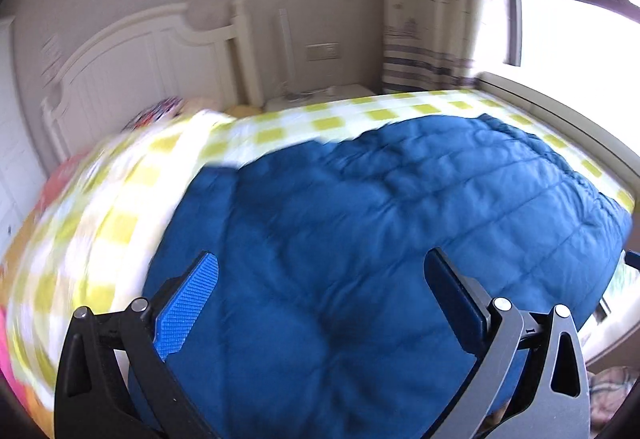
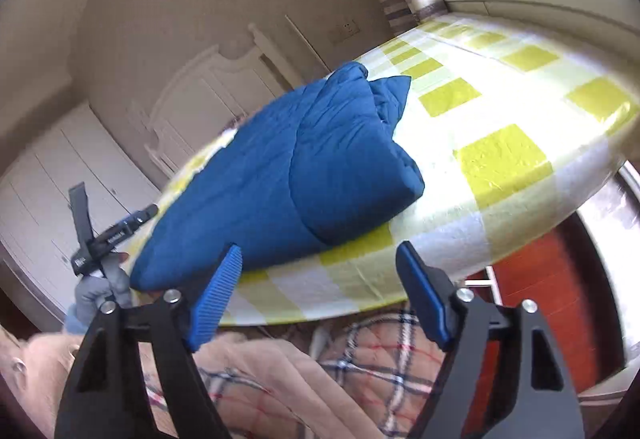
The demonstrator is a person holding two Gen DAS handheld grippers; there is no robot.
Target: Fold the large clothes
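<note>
A large blue quilted jacket lies folded on the bed. In the right wrist view the jacket is a thick folded bundle near the bed's front edge. My left gripper is open and empty, just above the jacket's near part. My right gripper is open and empty, off the bed's front edge, below the jacket. The left gripper also shows in the right wrist view, in a gloved hand at the jacket's left end.
The bed has a yellow-and-white checked sheet and a white headboard. A bedside table, curtain and window stand behind. Plaid fabric lies on the floor below the bed edge.
</note>
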